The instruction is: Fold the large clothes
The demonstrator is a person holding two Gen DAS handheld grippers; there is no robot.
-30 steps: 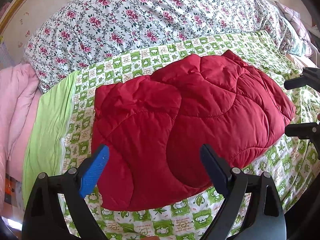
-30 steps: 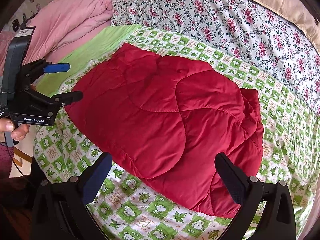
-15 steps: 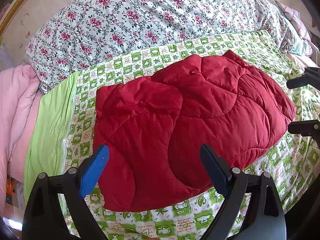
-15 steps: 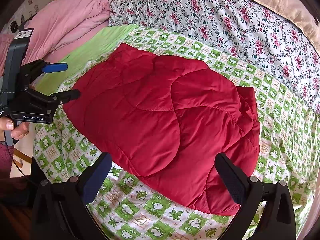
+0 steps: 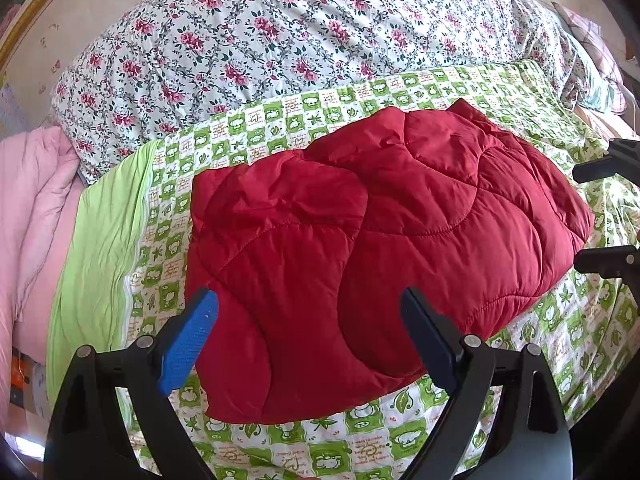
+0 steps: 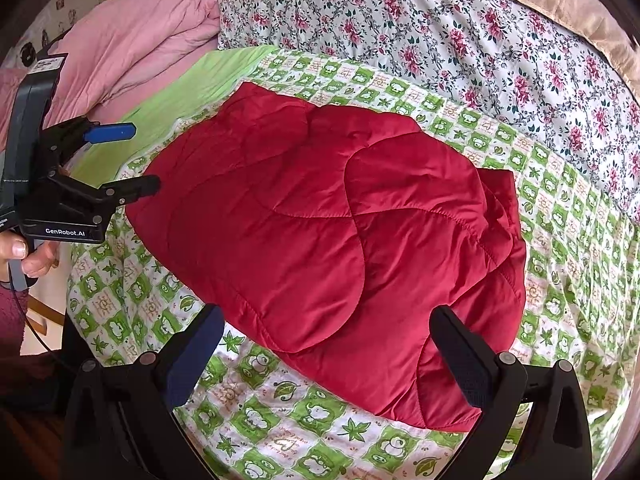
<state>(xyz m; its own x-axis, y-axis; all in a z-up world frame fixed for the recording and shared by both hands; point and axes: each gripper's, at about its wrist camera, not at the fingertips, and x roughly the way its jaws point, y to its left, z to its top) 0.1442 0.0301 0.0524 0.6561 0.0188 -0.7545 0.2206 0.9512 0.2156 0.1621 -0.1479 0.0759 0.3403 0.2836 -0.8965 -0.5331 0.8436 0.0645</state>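
Red quilted jacket [image 5: 380, 256], folded into a compact bundle, lying flat on green-and-white patterned sheet [image 5: 360, 432] of the bed. Left claw [image 5: 308, 340] spread wide, empty, hovering at the near edge of the bundle. Right claw [image 6: 324, 356] likewise wide and empty, near the opposite side. Floral duvet [image 5: 280, 40] behind; pink blanket [image 6: 140, 32] beside it.

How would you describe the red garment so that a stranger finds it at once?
Start at the bed's green-and-white checked sheet, below the floral quilt. In its middle lies the folded red jacket. It is the only plain red, puffy, stitched piece there.
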